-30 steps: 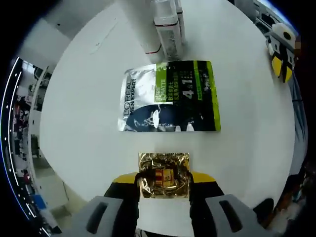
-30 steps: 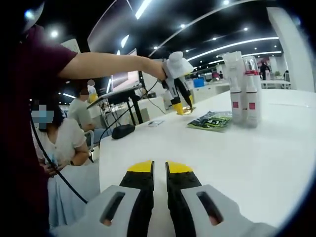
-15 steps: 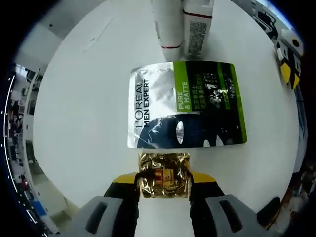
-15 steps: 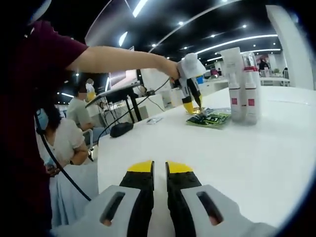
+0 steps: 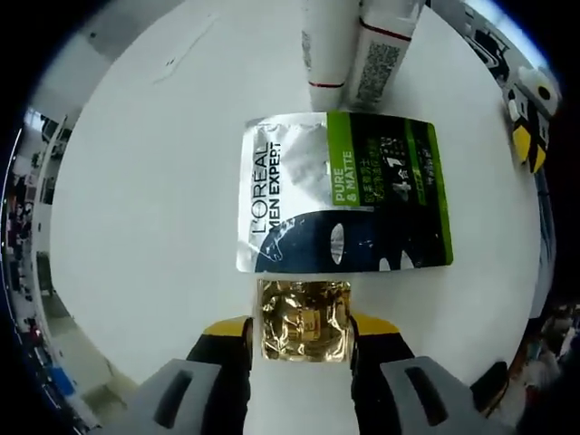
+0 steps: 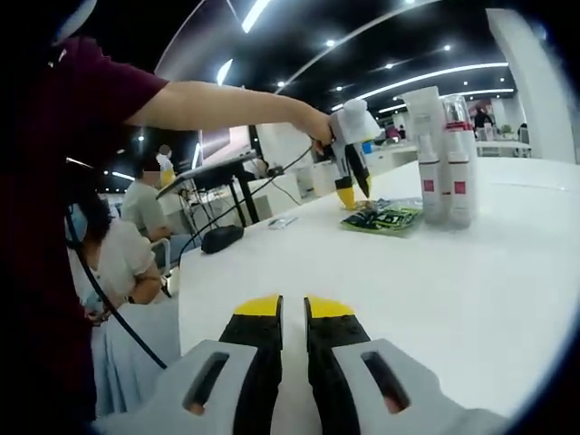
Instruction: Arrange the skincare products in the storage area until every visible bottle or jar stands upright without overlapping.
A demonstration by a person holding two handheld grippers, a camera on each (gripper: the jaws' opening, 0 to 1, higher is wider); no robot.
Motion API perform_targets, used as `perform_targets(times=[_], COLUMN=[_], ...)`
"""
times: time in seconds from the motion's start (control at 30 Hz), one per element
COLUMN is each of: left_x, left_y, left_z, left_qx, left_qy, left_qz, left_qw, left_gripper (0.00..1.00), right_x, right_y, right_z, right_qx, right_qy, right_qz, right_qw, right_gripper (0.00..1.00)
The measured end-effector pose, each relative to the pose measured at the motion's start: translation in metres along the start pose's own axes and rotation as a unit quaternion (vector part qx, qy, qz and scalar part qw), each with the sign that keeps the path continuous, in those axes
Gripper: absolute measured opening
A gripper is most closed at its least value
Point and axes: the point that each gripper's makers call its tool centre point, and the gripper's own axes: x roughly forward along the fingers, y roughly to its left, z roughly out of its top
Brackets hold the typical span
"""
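Bottles (image 5: 353,45) stand beyond mask sachet (image 5: 344,192); left claw (image 5: 304,337) clamps gold packet (image 5: 305,319).

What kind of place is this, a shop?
More likely an open office or showroom hall: long ceiling light strips, desks with monitors, seated people, and a big white table holding skincare bottles.

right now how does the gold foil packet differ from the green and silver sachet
The gold foil packet is smaller and crinkled; the green and silver sachet is larger, smooth and printed with text. The gold packet sits between the left tool's jaws, while the sachet lies free on the white table, just beyond it. Both are flat foil packs, not upright like the two bottles behind them.
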Motion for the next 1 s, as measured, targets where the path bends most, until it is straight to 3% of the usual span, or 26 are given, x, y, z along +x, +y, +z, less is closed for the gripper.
perform_targets(times=[0.07, 0.17, 0.27, 0.43, 0.57, 0.7, 0.77, 0.83, 1.0], left_x=[-0.001, -0.005, -0.017, -0.033, -0.039, -0.031, -0.026, -0.018, -0.007], left_y=[0.000, -0.011, -0.019, -0.034, -0.056, -0.080, -0.094, -0.106, -0.100], left_z=[-0.003, -0.008, -0.018, -0.055, -0.093, -0.123, -0.130, -0.131, -0.139], left_qx=[-0.029, -0.055, -0.040, -0.034, -0.057, -0.077, -0.079, -0.091, -0.100], left_qy=[-0.001, -0.011, -0.020, -0.006, 0.014, 0.015, 0.013, -0.013, -0.019], left_qz=[0.015, 0.018, 0.035, 0.042, 0.025, 0.008, 0.000, -0.021, -0.006], left_qw=[0.9994, 0.9983, 0.9984, 0.9985, 0.9980, 0.9969, 0.9968, 0.9956, 0.9948], left_gripper=[0.44, 0.53, 0.57, 0.62, 0.67, 0.63, 0.64, 0.64, 0.60], right_x=[0.000, 0.000, 0.002, 0.003, 0.003, 0.003, 0.003, 0.003, 0.003], right_y=[0.001, 0.002, 0.005, 0.004, 0.004, 0.006, 0.007, 0.006, 0.003], right_z=[0.000, 0.000, -0.001, 0.000, 0.001, -0.001, -0.001, -0.002, -0.002], right_qx=[0.000, 0.000, -0.004, -0.002, -0.004, -0.009, -0.008, -0.008, -0.006], right_qy=[0.001, 0.000, 0.002, 0.001, -0.001, 0.004, 0.007, 0.008, 0.009], right_qz=[0.002, 0.005, 0.014, 0.017, 0.018, 0.024, 0.026, 0.025, 0.017], right_qw=[1.0000, 1.0000, 0.9999, 0.9999, 0.9998, 0.9997, 0.9996, 0.9996, 0.9998], right_gripper=[0.08, 0.08, 0.08, 0.08, 0.08, 0.08, 0.08, 0.08, 0.08])
